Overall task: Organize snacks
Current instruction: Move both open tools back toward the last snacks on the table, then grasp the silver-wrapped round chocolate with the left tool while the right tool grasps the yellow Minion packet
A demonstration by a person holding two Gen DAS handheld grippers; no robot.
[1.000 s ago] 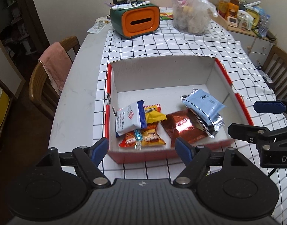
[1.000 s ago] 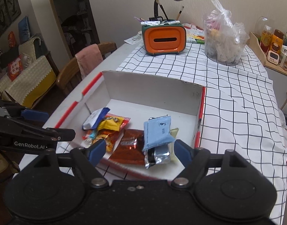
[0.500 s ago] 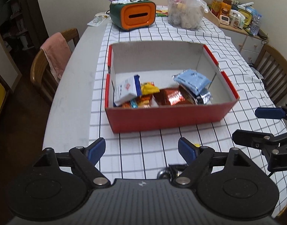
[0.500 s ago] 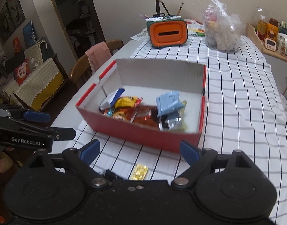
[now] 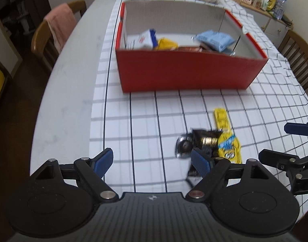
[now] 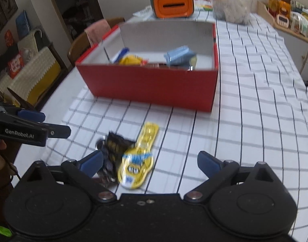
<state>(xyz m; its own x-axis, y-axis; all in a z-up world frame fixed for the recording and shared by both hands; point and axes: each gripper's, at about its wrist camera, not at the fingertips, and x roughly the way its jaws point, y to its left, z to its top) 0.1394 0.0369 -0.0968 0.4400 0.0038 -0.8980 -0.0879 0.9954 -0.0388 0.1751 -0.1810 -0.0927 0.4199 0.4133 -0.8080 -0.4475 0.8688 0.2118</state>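
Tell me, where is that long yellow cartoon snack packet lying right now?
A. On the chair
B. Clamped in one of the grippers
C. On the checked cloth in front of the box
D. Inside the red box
C: the yellow packet lies on the checked cloth, short of the red box, beside dark wrappers.

A home dining room: a long table (image 6: 254, 76) under a checked cloth (image 6: 244, 111), wooden chairs (image 5: 43, 40) alongside, one draped with a pink towel (image 5: 61, 24), a cushioned seat (image 6: 31, 74) and a cluttered sideboard (image 6: 291, 22) against the walls.
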